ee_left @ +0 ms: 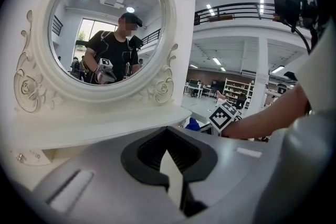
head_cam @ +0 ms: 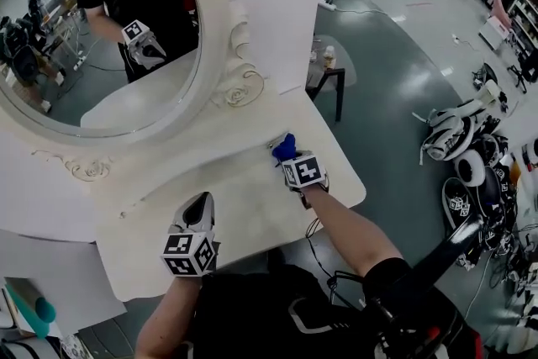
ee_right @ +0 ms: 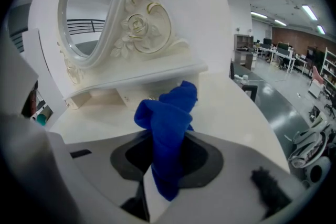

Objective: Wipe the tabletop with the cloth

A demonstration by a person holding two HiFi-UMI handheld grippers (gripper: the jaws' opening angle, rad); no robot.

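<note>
A blue cloth (head_cam: 285, 148) is bunched at the back right of the white tabletop (head_cam: 244, 214), just in front of the raised shelf under the mirror. My right gripper (head_cam: 291, 161) is shut on it. In the right gripper view the cloth (ee_right: 168, 123) stands up out of the jaws of that gripper (ee_right: 160, 181), its loose end toward the shelf. My left gripper (head_cam: 199, 211) hovers over the front left of the tabletop, apart from the cloth. Its jaws (ee_left: 176, 178) are together with nothing between them.
A round mirror (head_cam: 101, 29) in a carved white frame stands at the back, with a low shelf (head_cam: 168, 155) under it. Right of the vanity is a small dark side table (head_cam: 329, 84). Bags and gear (head_cam: 471, 147) lie on the floor at the right.
</note>
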